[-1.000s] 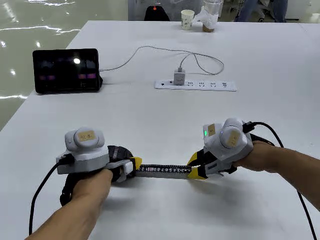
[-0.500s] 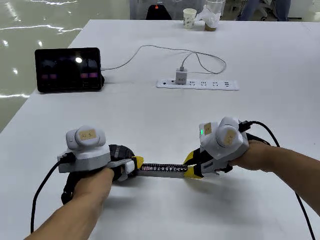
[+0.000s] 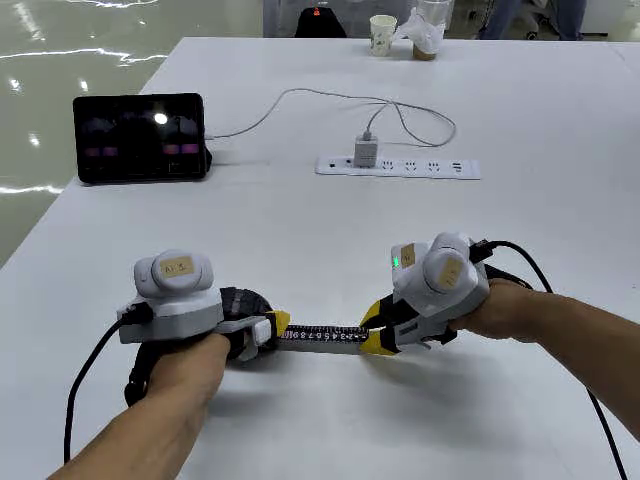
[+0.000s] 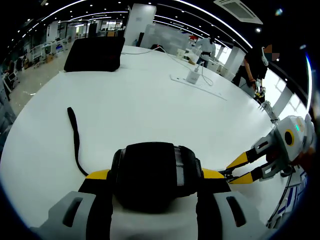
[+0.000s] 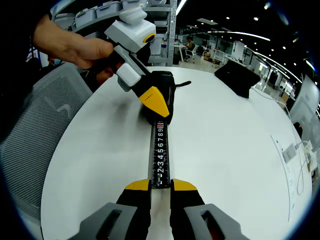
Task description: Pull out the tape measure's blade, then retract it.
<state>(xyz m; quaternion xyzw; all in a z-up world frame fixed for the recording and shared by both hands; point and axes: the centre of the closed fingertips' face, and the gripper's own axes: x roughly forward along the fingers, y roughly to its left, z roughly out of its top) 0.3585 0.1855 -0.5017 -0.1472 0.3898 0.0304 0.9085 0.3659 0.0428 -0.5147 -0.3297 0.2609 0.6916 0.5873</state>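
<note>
left gripper (image 3: 268, 330) (image 4: 155, 175): near edge of the table, jaws clamped on the tape measure, one on each side of the black case
tape measure (image 3: 245, 303) (image 4: 150, 172) (image 5: 162, 95): on the table, held in the left jaws
strap (image 4: 75, 140): black, lies loose on the table beside the case
blade (image 3: 320, 335) (image 5: 160, 160): pulled out a short way, flat and just above the table, spans between the two grippers
right gripper (image 3: 372, 330) (image 5: 160, 186): jaws pinched on the blade's free end
table (image 3: 300, 230): white
power strip (image 3: 398, 167): mid table, charger (image 3: 366, 154) plugged in
tablet (image 3: 140, 138): propped up, far left
paper cup (image 3: 382, 35): far edge
</note>
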